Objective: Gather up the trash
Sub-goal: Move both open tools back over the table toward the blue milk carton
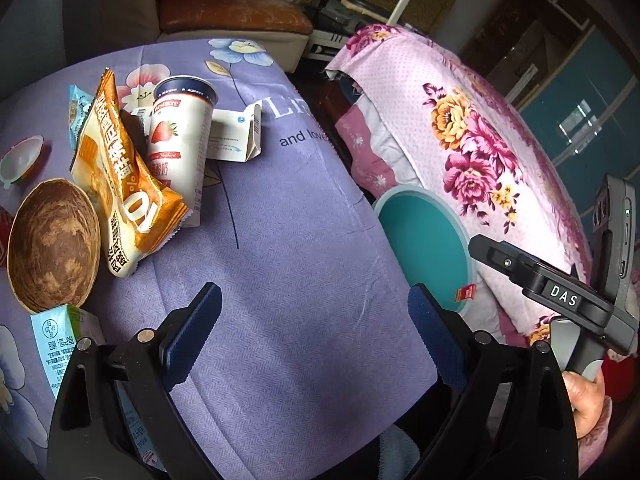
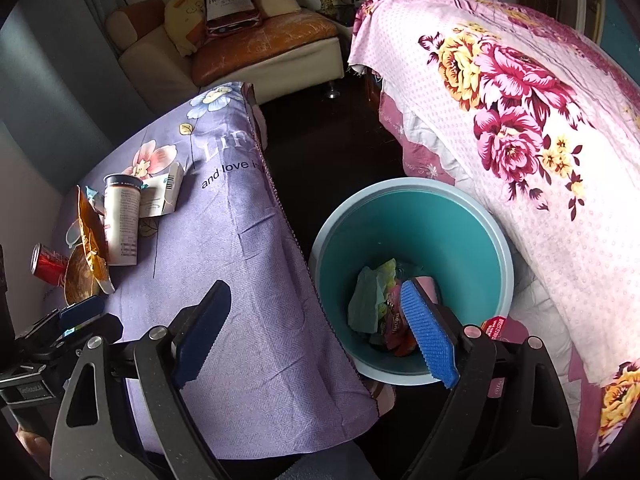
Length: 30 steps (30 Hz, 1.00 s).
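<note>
teal bin [image 2: 448, 232] holds crumpled wrappers [image 2: 384, 308]; right gripper [image 2: 320, 332] gapes above.

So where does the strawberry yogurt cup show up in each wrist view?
Left wrist: the yogurt cup stands upper left on the purple cloth, beside the orange snack bag.
Right wrist: the same cup sits at the left edge, label turned away.
Shared landmark: the teal bin right of the cloth.

From my left wrist view, the yogurt cup [image 1: 182, 136] lies on the table [image 1: 280, 240] at eleven o'clock, the snack wrapper [image 1: 120, 176] leaning against its left side. The carton [image 1: 236, 134] lies just right of it, the bowl [image 1: 54, 244] at nine o'clock. The bin [image 2: 412, 276] stands between table and bed [image 2: 520, 128], wrappers [image 2: 384, 308] inside.
</note>
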Each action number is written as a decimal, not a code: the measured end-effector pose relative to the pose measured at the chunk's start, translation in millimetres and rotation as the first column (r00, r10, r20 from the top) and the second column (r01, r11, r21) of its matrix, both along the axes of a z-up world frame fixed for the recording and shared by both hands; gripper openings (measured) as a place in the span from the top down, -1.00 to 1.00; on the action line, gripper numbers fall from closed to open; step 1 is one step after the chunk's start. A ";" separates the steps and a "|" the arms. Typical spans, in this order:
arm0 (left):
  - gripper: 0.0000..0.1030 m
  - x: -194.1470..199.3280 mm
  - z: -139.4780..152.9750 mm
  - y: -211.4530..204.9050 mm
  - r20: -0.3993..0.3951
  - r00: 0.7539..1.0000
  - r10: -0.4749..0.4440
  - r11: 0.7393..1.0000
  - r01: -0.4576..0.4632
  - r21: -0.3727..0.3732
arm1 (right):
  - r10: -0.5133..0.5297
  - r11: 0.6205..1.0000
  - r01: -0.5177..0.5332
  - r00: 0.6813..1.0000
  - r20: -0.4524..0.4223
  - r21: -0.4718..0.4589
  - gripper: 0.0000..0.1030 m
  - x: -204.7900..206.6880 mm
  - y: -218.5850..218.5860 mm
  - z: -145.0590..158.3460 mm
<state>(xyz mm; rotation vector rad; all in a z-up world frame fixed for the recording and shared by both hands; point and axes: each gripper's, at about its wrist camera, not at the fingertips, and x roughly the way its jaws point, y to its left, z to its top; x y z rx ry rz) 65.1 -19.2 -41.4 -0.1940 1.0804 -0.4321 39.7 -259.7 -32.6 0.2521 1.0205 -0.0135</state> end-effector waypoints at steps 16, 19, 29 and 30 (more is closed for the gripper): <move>-0.88 -22.1 13.8 59.1 0.031 0.994 0.100 0.995 -0.100 -0.020 | 0.096 0.994 -0.096 0.995 0.002 -0.044 -0.68 -4.6 55.3 20.4; -0.89 -25.8 16.3 69.2 0.038 0.992 0.119 0.993 -0.118 -0.023 | 0.114 0.992 -0.114 0.993 -0.003 -0.047 -0.69 -5.3 65.3 22.4; -0.89 -35.2 18.9 129.5 0.050 0.972 0.230 0.973 -0.228 -0.032 | 0.227 0.972 -0.229 0.973 -0.039 -0.060 -0.69 -5.1 115.9 17.8; -0.89 -37.3 17.6 138.0 0.052 0.968 0.245 0.970 -0.243 -0.029 | 0.237 0.969 -0.240 0.970 -0.044 -0.055 -0.69 -5.2 121.8 16.9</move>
